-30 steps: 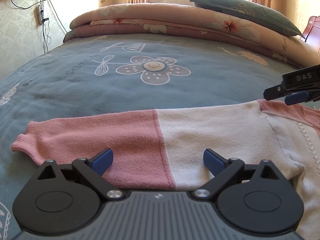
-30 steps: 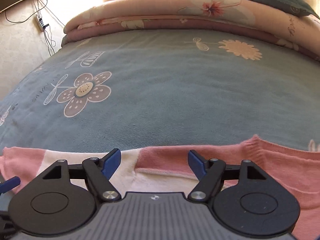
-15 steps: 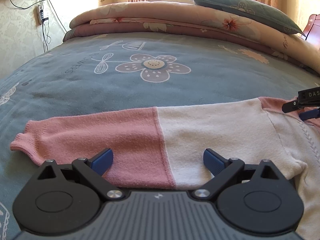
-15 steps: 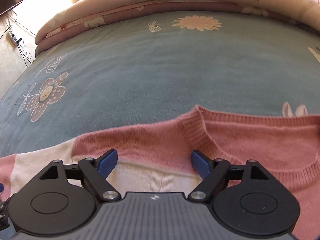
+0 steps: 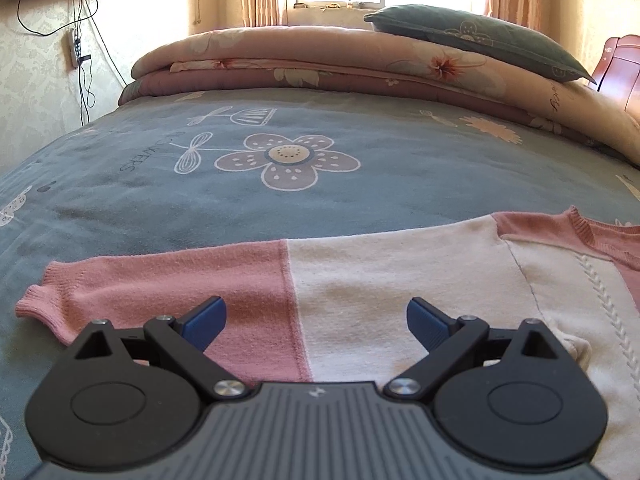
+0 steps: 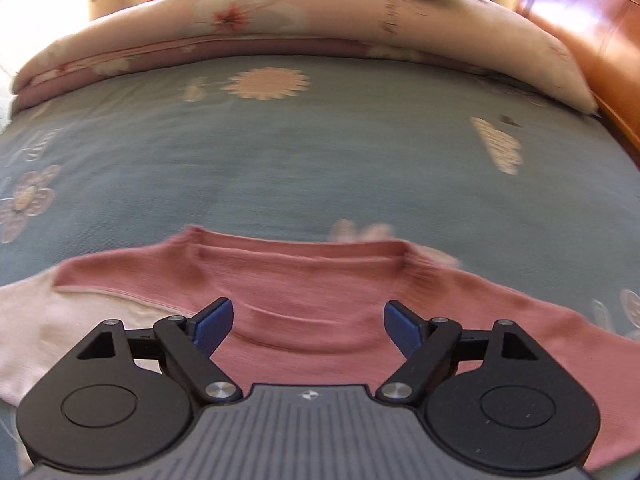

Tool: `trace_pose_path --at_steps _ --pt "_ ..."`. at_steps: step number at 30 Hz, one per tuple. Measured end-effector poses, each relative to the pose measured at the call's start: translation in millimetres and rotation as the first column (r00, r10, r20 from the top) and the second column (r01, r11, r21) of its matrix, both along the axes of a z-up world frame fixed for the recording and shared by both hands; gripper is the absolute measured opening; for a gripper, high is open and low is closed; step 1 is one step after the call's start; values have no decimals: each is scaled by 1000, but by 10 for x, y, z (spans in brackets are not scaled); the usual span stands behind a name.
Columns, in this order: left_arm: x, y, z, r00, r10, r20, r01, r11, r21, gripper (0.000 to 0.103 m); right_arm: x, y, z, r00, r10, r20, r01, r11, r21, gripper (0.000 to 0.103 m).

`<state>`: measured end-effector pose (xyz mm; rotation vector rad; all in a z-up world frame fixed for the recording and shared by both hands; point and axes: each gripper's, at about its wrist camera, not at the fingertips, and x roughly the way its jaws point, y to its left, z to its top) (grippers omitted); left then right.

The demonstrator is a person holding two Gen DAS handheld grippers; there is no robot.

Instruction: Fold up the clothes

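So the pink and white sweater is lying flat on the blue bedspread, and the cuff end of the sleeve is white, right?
Not quite. The sweater does lie flat on the blue bedspread, but the cuff end of the sleeve is pink; the white part sits nearer the shoulder. The left wrist view shows it.

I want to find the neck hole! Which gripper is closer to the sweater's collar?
Right. The right gripper hovers open over the pink chest just below the collar. The left gripper is open over the sleeve, off to the side.
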<state>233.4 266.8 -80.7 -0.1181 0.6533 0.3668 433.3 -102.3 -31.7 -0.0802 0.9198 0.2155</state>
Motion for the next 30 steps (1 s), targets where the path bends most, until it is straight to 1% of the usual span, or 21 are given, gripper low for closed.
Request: trace_pose_path --at_steps 4,8,9,10,11,14,17,18,21,22,26,28,30 --pt "42 -53 -43 1000 -9 -26 10 999 34 97 22 -376 -204 997 -72 -38 72 997 3 86" --pt "72 -53 -98 999 -10 -47 11 999 31 97 154 -504 -523 993 -105 -62 106 994 9 86" --pt "77 -45 -107 999 -8 -48 10 1000 25 97 162 -496 -598 993 -106 -56 106 994 -3 94" --pt "77 -27 -113 999 -4 -48 5 1000 13 99 177 -483 -637 995 -97 -32 97 995 -6 100" --pt "78 -19 -118 999 0 -47 0 1000 8 101 204 -468 -645 995 -98 -26 98 995 -8 103" --pt "78 3 -131 999 11 -44 -12 1000 -8 101 288 -423 -668 995 -99 -7 99 995 -15 103" --pt "80 -8 -138 999 16 -44 -16 1000 -4 101 361 -419 -581 994 -108 -17 108 994 2 103" --pt "80 -12 -136 999 16 -43 -17 1000 -3 101 340 -423 -546 994 -106 -18 107 994 20 102" --pt "79 -36 -115 999 15 -35 -15 1000 -3 101 184 -401 -473 997 -73 -31 75 995 64 102" --pt "78 -46 -105 999 14 -32 -14 1000 -3 101 109 -386 -456 998 -60 -37 62 996 65 102" --pt "94 -186 -63 999 -43 -14 43 999 5 101 -226 -343 -350 999 -14 -42 17 997 72 102" --pt "120 -259 -73 997 -72 -24 73 997 17 101 -416 -324 -289 999 2 -43 1 996 84 102" --pt "127 -265 -83 997 -76 -31 76 997 15 101 -637 -301 -247 999 20 -42 -16 994 106 103"
